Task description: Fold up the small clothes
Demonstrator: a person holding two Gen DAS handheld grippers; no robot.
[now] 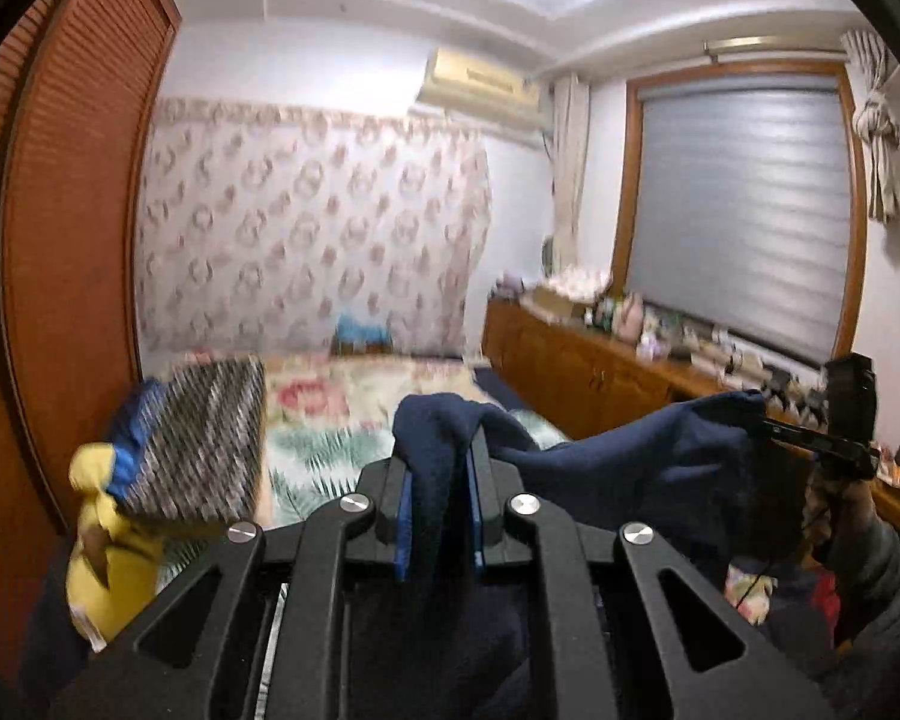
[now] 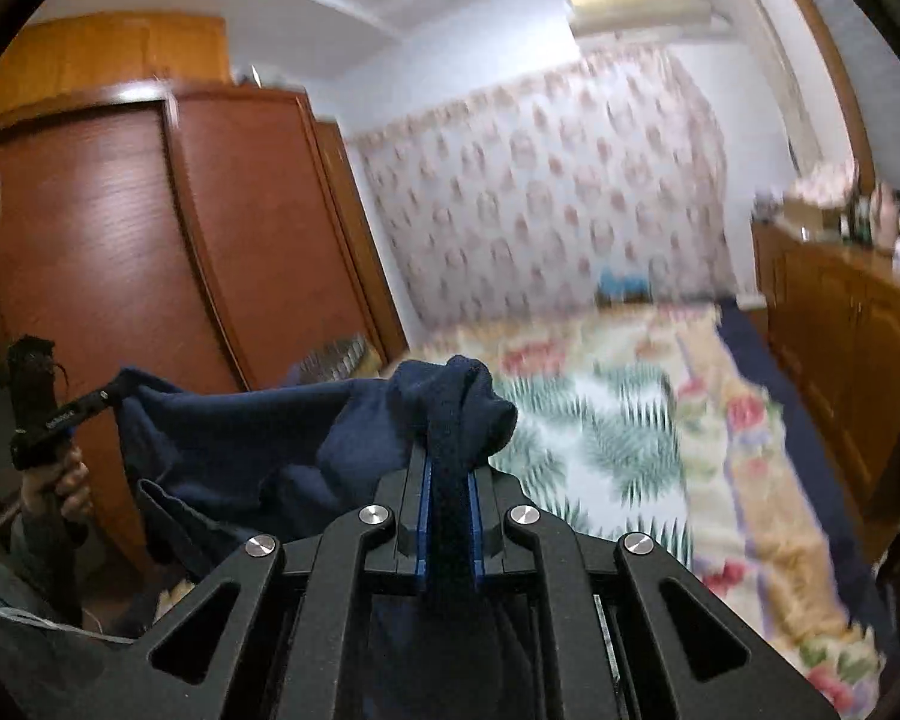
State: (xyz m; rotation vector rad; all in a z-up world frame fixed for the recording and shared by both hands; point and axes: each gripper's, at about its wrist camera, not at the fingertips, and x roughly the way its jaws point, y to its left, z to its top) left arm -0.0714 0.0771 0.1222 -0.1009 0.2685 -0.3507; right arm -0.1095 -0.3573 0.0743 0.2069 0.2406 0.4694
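A dark navy garment (image 1: pixel 642 456) is held up in the air between both grippers, above the bed. My left gripper (image 1: pixel 439 480) is shut on one bunched edge of it. My right gripper (image 2: pixel 450 480) is shut on the other bunched edge of the navy garment (image 2: pixel 258 438). The cloth hangs stretched between them. In the left wrist view the right gripper (image 1: pixel 768 426) shows at the far right, clamped on the cloth. In the right wrist view the left gripper (image 2: pixel 111 393) shows at the far left, clamped on the cloth.
A bed with a floral and leaf-print cover (image 2: pixel 618 420) lies below. A striped cushion (image 1: pixel 204 438) and a yellow and blue toy (image 1: pixel 105 546) sit at the bed's left. A wooden wardrobe (image 2: pixel 150 240) stands left, a wooden sideboard (image 1: pixel 576 366) with clutter right.
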